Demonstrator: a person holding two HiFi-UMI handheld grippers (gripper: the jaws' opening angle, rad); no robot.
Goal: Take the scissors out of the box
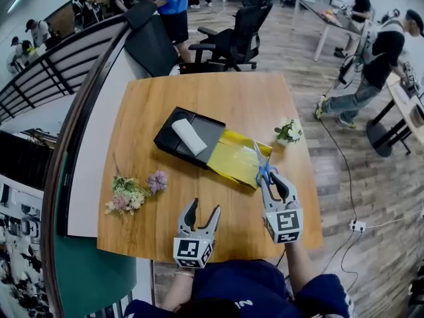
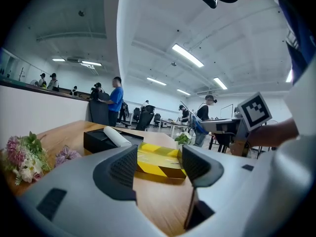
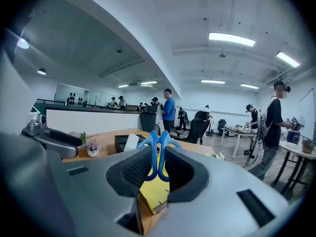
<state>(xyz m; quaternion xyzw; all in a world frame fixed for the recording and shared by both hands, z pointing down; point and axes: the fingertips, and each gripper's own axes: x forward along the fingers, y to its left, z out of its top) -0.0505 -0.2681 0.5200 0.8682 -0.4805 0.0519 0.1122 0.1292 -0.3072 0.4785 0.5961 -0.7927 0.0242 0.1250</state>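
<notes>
Right gripper: fingers clamped on blue-handled steel scissors, flat yellow translucent box just beyond them. Extraction apparently near complete. Left gripper: fingers apart, empty.

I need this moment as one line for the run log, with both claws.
left claw: open, empty | right claw: shut on scissors, at blue handles | yellow box: open, on table
</notes>
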